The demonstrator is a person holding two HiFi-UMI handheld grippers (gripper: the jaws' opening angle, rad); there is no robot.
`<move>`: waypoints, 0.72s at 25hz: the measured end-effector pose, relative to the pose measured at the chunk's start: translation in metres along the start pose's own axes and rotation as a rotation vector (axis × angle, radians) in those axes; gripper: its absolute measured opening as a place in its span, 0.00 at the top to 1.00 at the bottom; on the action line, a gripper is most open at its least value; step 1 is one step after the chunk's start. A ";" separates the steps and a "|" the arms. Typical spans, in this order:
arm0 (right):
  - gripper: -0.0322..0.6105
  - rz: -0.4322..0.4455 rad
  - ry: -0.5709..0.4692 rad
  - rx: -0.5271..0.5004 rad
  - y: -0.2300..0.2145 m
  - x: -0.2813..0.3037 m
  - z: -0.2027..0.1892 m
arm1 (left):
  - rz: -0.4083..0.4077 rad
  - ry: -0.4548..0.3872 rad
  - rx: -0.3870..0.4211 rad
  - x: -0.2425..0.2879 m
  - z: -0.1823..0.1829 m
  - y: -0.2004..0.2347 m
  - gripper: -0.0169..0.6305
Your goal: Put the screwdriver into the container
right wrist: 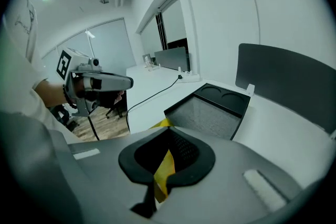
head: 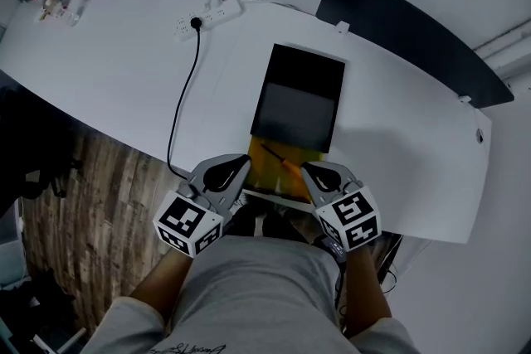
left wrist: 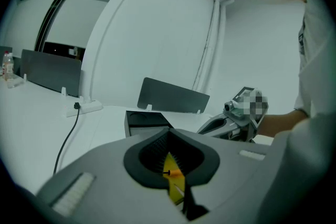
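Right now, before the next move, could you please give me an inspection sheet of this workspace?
Surface: white table, curved edge.
Job's things: screwdriver lies on a yellow mat at the near edge; black container is just behind the mat, nothing seen in it.
Clutter: small items at the far left corner, too small to tell.
Grippers: left gripper has its jaws together, empty; right gripper has its jaws together beside the orange handle, nothing seen between them.
Cables: black cable runs from the power strip off the near edge.
Surroundings: dark partition panel, wooden floor.
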State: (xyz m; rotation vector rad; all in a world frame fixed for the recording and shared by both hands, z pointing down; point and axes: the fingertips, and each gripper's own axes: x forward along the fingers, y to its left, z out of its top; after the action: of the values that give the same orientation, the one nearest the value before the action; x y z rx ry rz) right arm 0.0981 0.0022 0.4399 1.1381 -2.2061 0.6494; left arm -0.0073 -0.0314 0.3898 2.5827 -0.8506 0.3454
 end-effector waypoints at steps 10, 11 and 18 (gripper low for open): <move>0.93 0.039 -0.119 0.011 0.013 -0.026 0.035 | -0.013 -0.026 0.022 -0.004 0.016 -0.017 0.97; 0.93 0.045 -0.126 0.010 0.014 -0.027 0.037 | -0.012 -0.025 0.023 -0.004 0.016 -0.019 0.97; 0.93 0.065 -0.136 0.001 0.017 -0.030 0.043 | -0.011 -0.020 0.045 -0.005 0.017 -0.023 0.97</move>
State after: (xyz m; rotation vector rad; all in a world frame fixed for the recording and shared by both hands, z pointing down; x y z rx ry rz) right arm 0.0872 0.0002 0.3855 1.1456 -2.3654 0.6158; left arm 0.0047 -0.0190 0.3663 2.6351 -0.8442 0.3398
